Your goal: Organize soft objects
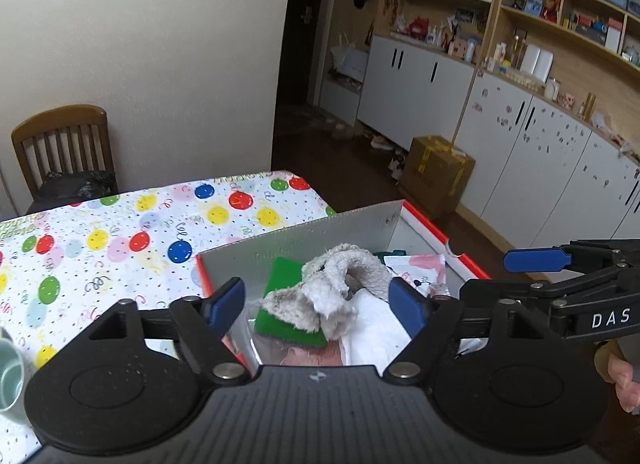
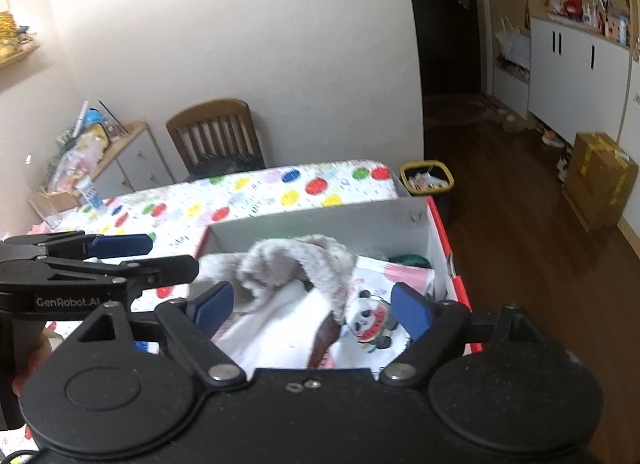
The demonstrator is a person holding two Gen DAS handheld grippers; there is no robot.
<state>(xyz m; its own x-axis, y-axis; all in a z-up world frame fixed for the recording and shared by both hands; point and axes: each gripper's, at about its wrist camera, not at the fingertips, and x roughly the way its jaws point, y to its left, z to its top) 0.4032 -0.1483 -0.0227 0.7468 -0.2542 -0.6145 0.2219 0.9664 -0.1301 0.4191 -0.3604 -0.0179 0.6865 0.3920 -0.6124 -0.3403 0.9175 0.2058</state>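
Both grippers, left (image 1: 316, 306) and right (image 2: 310, 306), hang open and empty over the box (image 1: 304, 234); next needs another soft item fetched

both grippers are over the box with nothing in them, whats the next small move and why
Probably lower the left gripper a little and close its jaws on the fluffy grey cloth. That cloth sits bunched on top of the green sponge in the red-edged cardboard box, rising above the other items, and both the left and right gripper hang open and empty, so tucking it flat seems next.
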